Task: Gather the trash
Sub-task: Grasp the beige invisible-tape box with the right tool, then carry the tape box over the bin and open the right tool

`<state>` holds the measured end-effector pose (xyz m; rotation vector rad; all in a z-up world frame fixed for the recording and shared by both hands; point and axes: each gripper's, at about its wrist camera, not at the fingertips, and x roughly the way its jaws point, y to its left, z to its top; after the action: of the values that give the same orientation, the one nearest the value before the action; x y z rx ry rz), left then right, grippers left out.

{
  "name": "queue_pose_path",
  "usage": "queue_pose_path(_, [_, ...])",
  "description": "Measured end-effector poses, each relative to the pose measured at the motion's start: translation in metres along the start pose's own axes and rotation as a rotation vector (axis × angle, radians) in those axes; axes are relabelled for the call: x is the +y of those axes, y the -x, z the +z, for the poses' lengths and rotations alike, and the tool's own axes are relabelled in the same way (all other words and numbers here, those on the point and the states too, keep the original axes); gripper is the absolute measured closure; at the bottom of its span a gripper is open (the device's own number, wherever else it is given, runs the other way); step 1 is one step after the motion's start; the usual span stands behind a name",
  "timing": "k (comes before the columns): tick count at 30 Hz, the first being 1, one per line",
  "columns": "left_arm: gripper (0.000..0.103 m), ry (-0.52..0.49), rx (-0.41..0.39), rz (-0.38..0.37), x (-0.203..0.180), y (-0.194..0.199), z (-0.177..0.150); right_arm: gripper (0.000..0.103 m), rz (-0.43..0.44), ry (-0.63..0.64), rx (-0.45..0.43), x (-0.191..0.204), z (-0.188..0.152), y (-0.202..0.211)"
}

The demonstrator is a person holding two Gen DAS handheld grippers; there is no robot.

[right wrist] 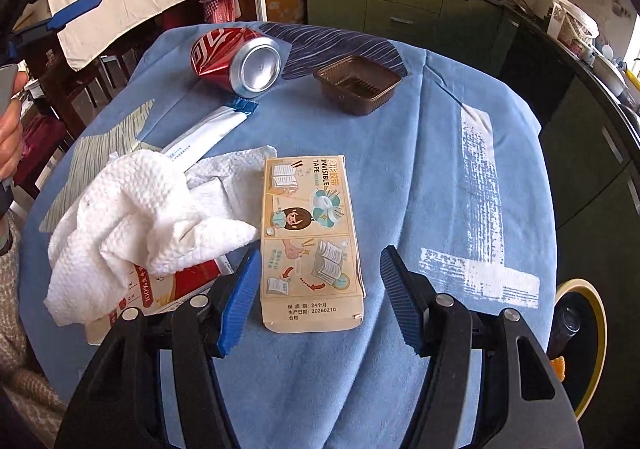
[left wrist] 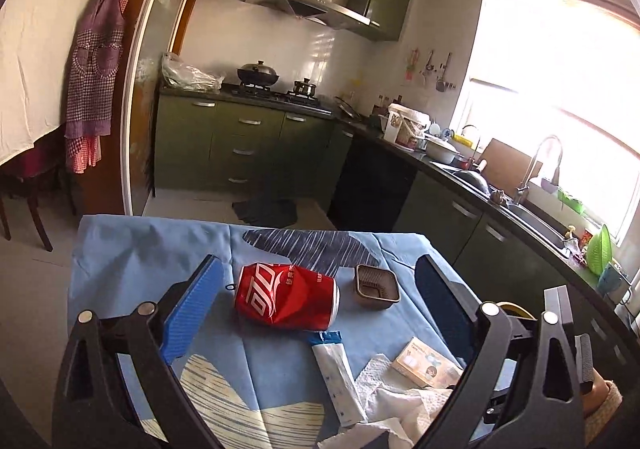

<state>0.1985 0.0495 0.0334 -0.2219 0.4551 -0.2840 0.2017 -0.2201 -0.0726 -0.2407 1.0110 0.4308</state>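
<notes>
Trash lies scattered on a table under a blue cloth (right wrist: 400,153), and both grippers hang over it with nothing between their fingers. The right gripper (right wrist: 316,297) has its jaws apart, pointing steeply down; the near end of a flattened tape box (right wrist: 308,233) sits in the gap, clear of both pads. From that box, a crumpled white paper towel (right wrist: 136,217) lies at nine o'clock, touching the box's left edge and draped over a red-and-white carton (right wrist: 180,285). A long white sachet with a blue end (right wrist: 212,129) runs out from under the towel toward eleven o'clock, its blue tip just beside a dented red soda can (right wrist: 236,61) lying on its side. A brown plastic tray (right wrist: 358,83) stands upright at one o'clock, near the can but apart from it.

The left gripper (left wrist: 320,305) is spread wide. In its view the can (left wrist: 286,297) lies between the fingers, touched by neither, with the tray (left wrist: 376,287) just to the can's three o'clock. The sachet (left wrist: 338,381), towel (left wrist: 400,409) and tape box (left wrist: 426,367) lie nearer, around five o'clock.
</notes>
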Motion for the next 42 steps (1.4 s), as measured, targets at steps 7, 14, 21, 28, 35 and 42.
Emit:
queue_pose_path(7, [0.010,0.024,-0.007,-0.007,0.005,-0.002,-0.007,0.041,0.001,0.018,0.059,0.006,0.004,-0.025])
queue_pose_path(14, [0.010,0.005,0.042,-0.018,-0.001,-0.016,-0.017,0.046,0.024,-0.034,0.029,-0.006,0.005,-0.026])
queue_pose_path(21, [0.010,0.011,0.054,-0.011,0.002,-0.020,-0.022,0.046,0.000,-0.130,-0.089,-0.039,-0.004,0.014])
queue_pose_path(28, [0.010,0.027,0.057,-0.012,0.006,-0.020,-0.023,0.046,-0.224,-0.354,-0.178,-0.152,-0.046,0.080])
queue_pose_path(35, [0.008,-0.006,0.048,-0.002,-0.001,-0.019,-0.024,0.046,-0.394,-0.535,-0.115,-0.252,-0.103,0.074])
queue_pose_path(42, [0.008,-0.009,0.074,0.000,-0.001,-0.026,-0.028,0.046,-0.421,-0.608,-0.047,-0.288,-0.126,0.048])
